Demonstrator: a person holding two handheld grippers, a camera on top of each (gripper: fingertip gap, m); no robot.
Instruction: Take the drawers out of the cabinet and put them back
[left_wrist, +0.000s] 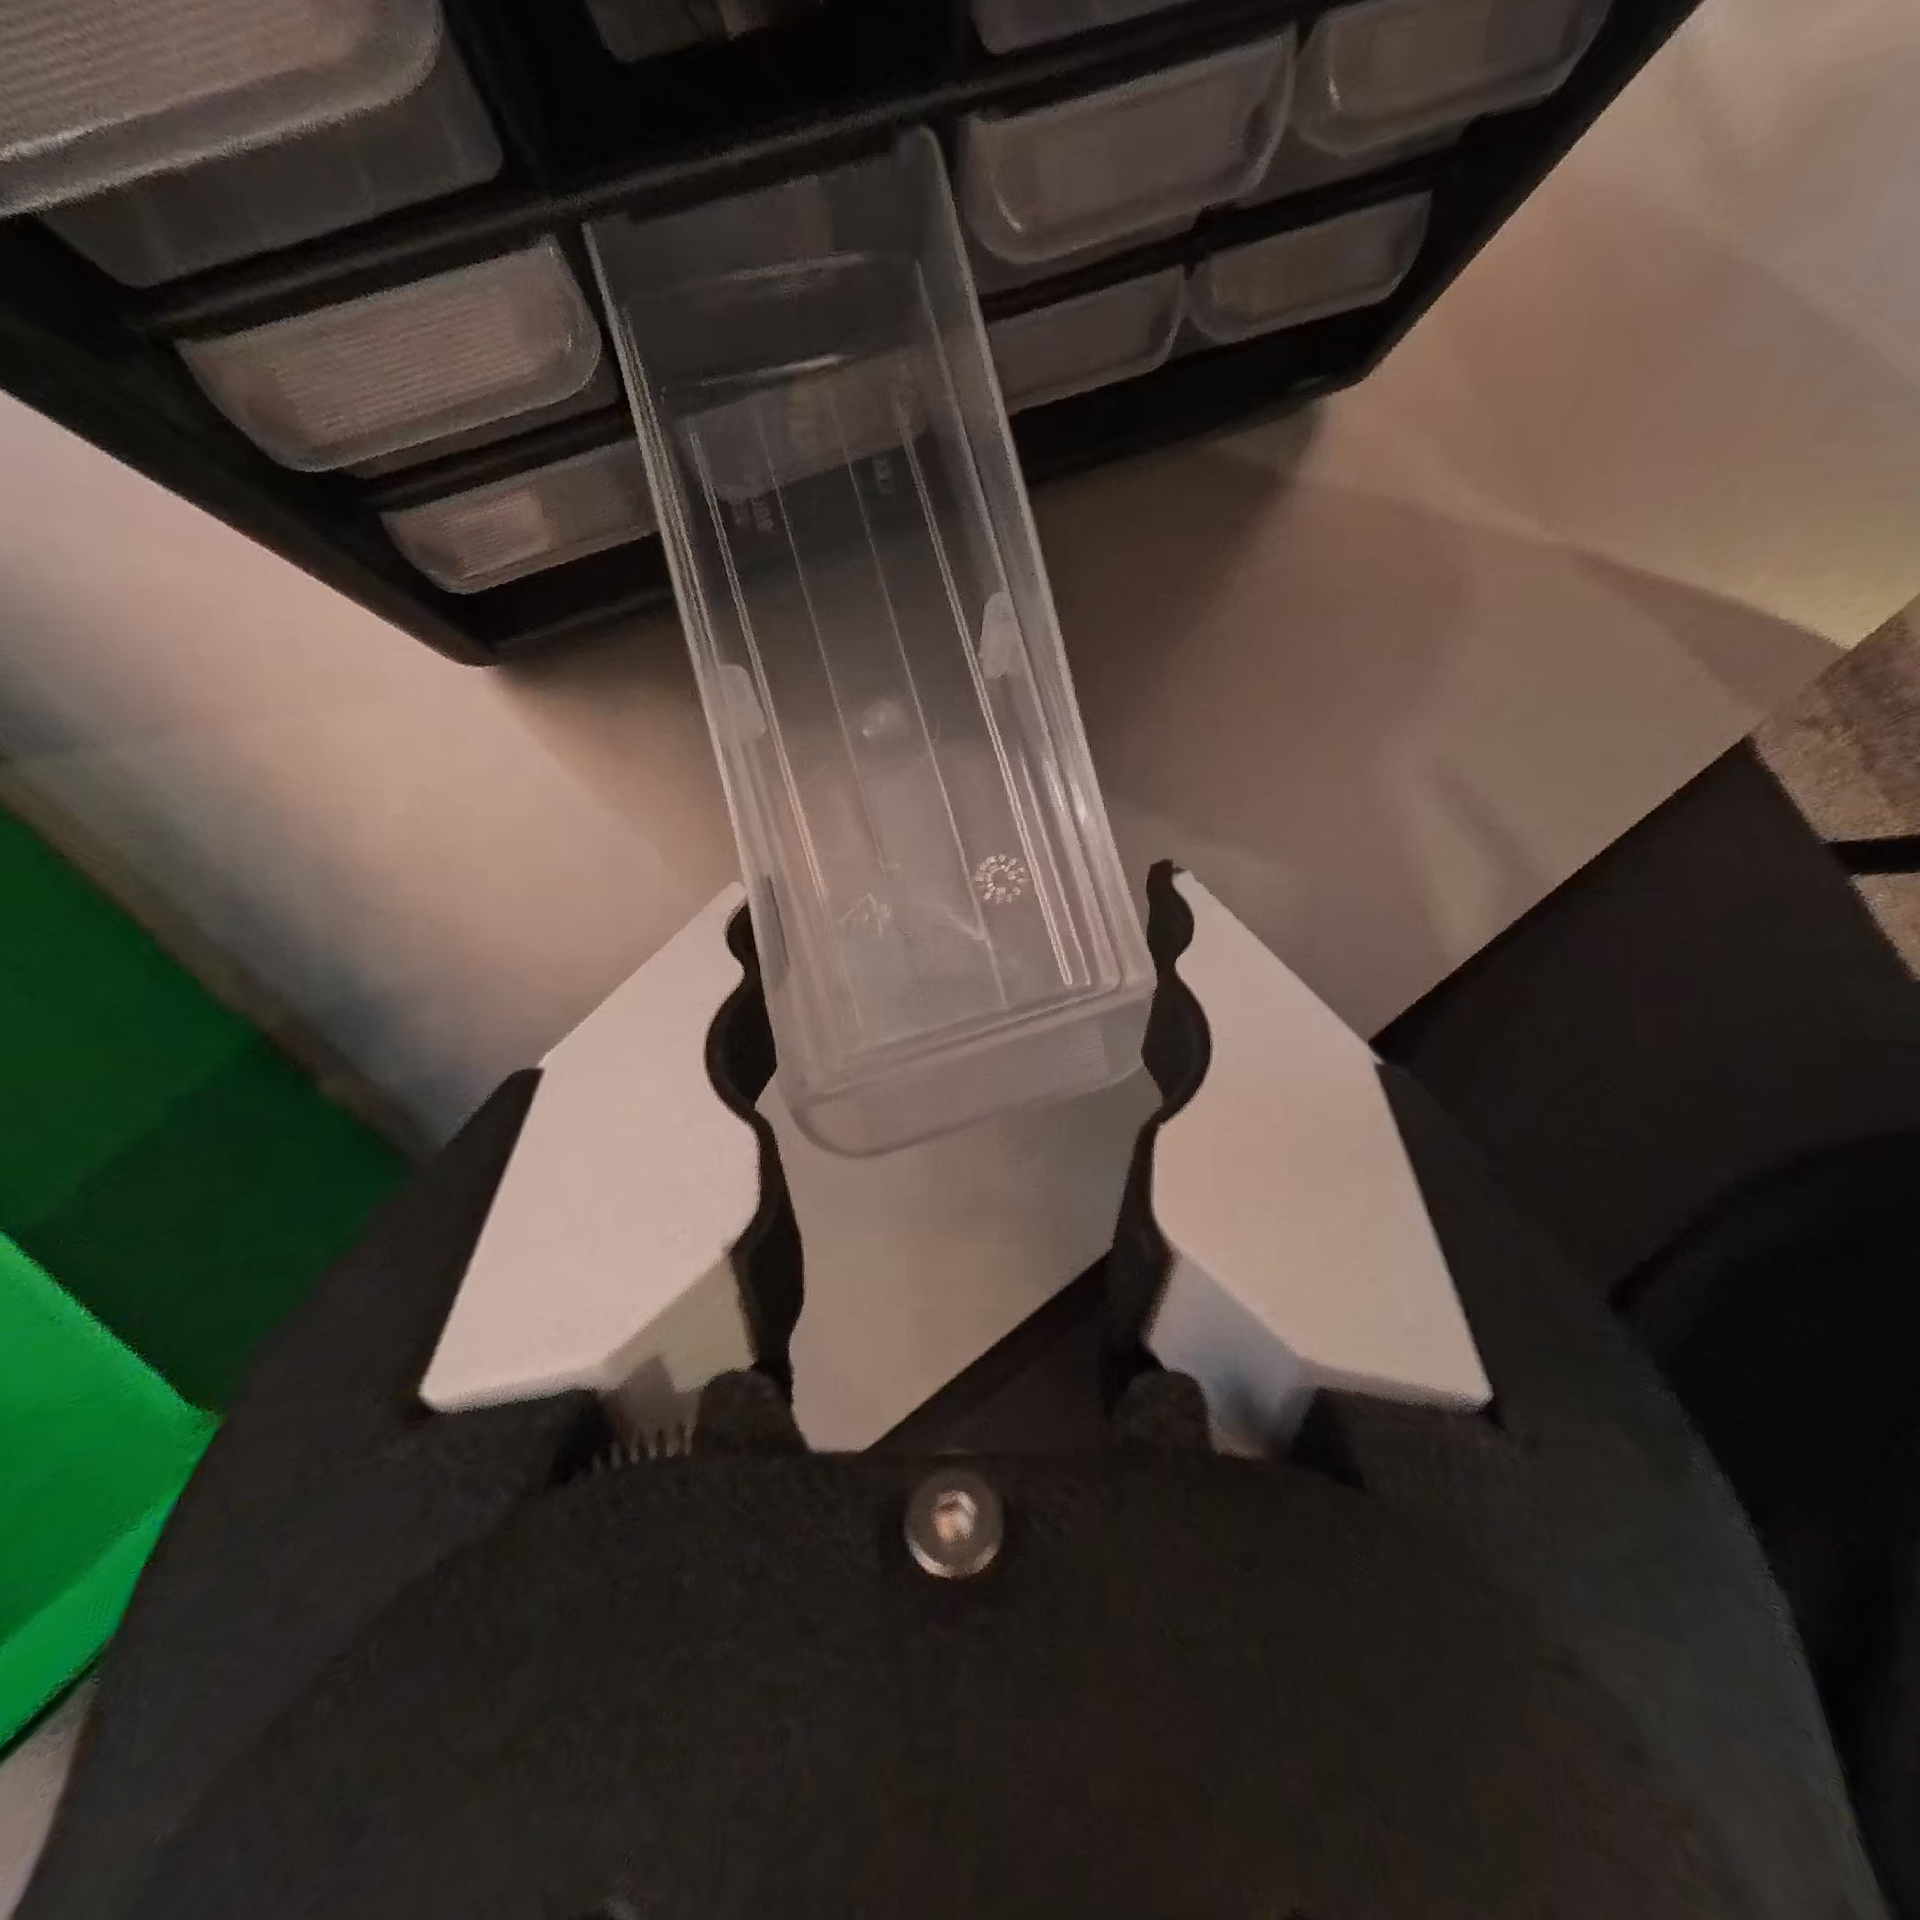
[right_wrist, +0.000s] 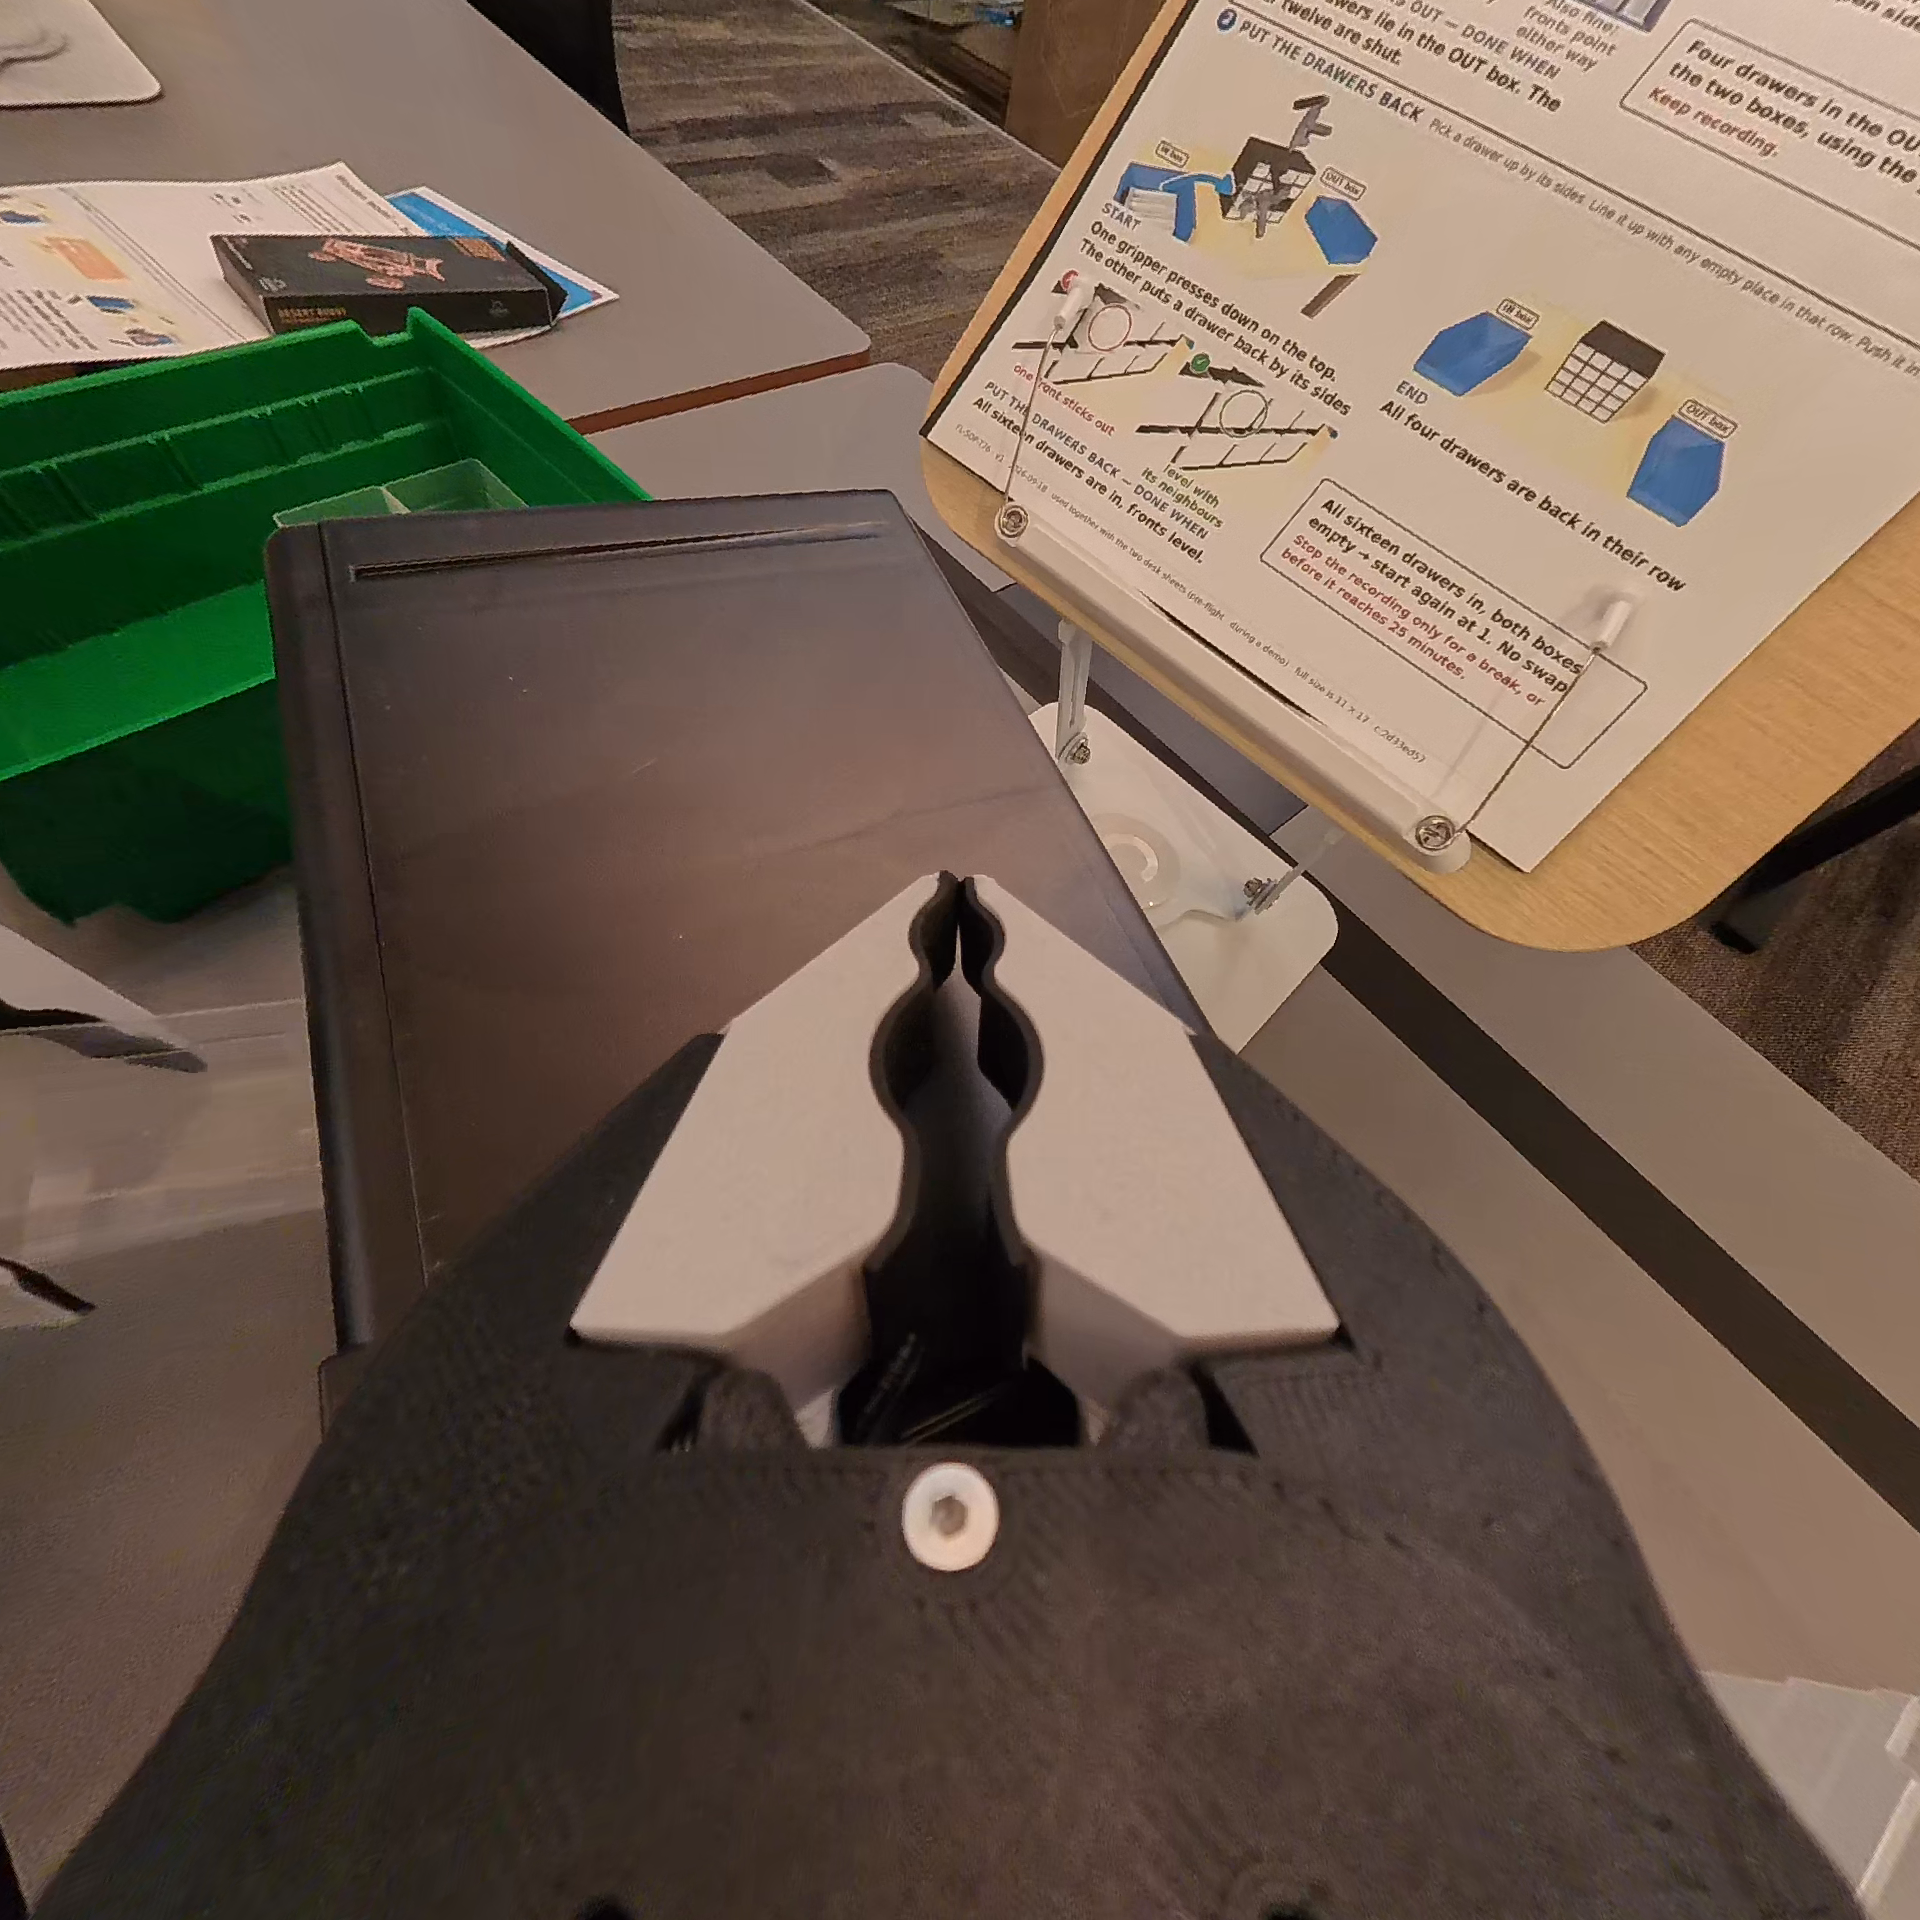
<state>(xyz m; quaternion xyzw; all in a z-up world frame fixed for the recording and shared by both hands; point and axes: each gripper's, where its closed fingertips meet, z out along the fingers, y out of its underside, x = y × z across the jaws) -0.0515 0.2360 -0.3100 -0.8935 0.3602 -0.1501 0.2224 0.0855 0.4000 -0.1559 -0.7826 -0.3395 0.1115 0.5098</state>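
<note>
In the left wrist view, the black cabinet (left_wrist: 540, 177) stands at the top with several clear drawers shut in its rows. One clear empty drawer (left_wrist: 883, 675) sticks far out of a middle slot, with its far end still inside. My left gripper (left_wrist: 951, 914) is shut on the sides of this drawer's near end. In the right wrist view, my right gripper (right_wrist: 956, 888) is shut and empty, with its tips together over the cabinet's flat black top (right_wrist: 644, 779). I cannot tell whether it touches the top.
A green bin (right_wrist: 208, 499) holding clear drawers (right_wrist: 436, 488) stands behind the cabinet on the left; it also shows in the left wrist view (left_wrist: 104, 1143). An instruction sheet on a wooden stand (right_wrist: 1455, 416) is at the right. A small black box (right_wrist: 384, 281) lies on papers beyond.
</note>
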